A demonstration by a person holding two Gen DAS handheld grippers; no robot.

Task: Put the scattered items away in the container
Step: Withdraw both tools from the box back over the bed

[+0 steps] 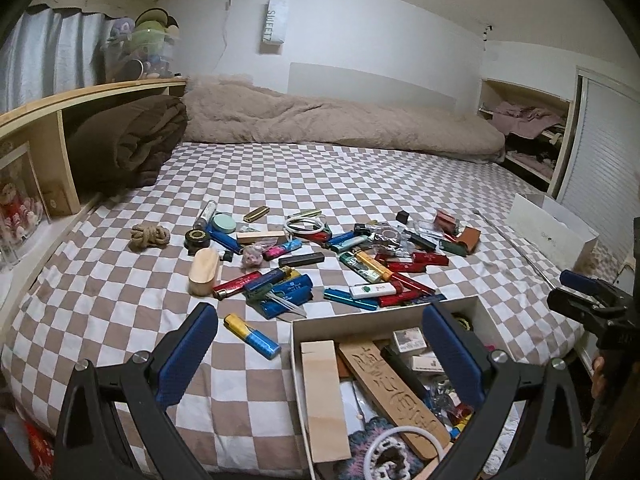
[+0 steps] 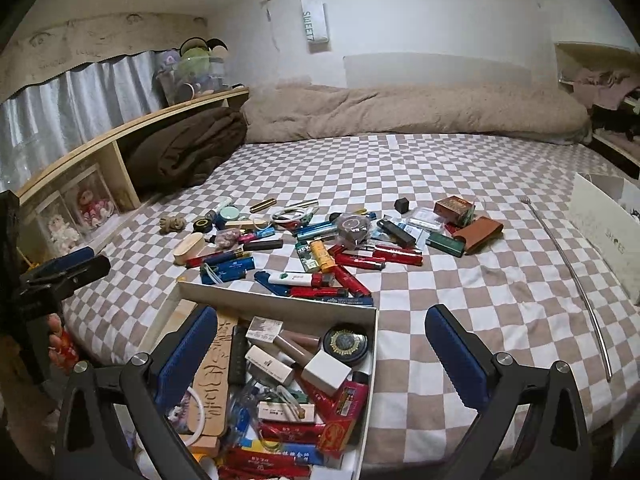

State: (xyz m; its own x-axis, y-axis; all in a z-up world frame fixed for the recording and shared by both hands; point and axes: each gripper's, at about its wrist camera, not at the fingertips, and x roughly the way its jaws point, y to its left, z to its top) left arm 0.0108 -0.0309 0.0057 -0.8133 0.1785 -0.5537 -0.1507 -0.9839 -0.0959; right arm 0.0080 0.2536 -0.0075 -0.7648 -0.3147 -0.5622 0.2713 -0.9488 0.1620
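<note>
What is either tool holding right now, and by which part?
Nothing. The left tool and right tool are both open and empty above the box.

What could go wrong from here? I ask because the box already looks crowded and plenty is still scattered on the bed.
1. The white cardboard box is heaped high; added items may slide over its rim.
2. It sits near the edge of the checked bedsheet, so a nudge from the open right gripper could tip it off.
3. The lighters lie overlapping, like the white one on the red ones, so a grab may drag neighbours along.
</note>
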